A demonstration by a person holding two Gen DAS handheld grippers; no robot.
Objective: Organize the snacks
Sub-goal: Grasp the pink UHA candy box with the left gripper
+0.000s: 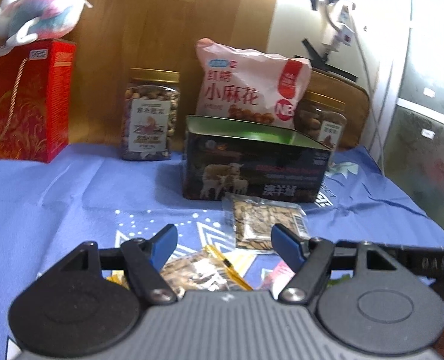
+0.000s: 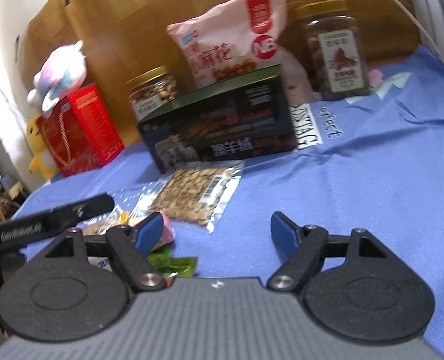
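Snack packets on blue cloth (image 2: pixel 372 165), clear seed packet (image 1: pixel 264 225) just before dark open box (image 1: pixel 252 165) holding pink bag (image 1: pixel 246 84). Left gripper (image 1: pixel 225 244) spread wide above small packets, holding nothing. Right gripper (image 2: pixel 217 231) spread too, empty, green packet (image 2: pixel 174 264) beneath left finger.

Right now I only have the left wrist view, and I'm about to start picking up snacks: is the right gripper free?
Observer: Yes. The right gripper is open and empty, with bare blue cloth between its fingers, to the right of the clear seed packet.
Operator: Anything hidden by the red box?
Observer: A yellow plush toy stands against its far-left side.
Operator: And the jar right of the pink bag?
Observer: The right-hand jar stands upright on the cloth, gold lid on, label fully showing.
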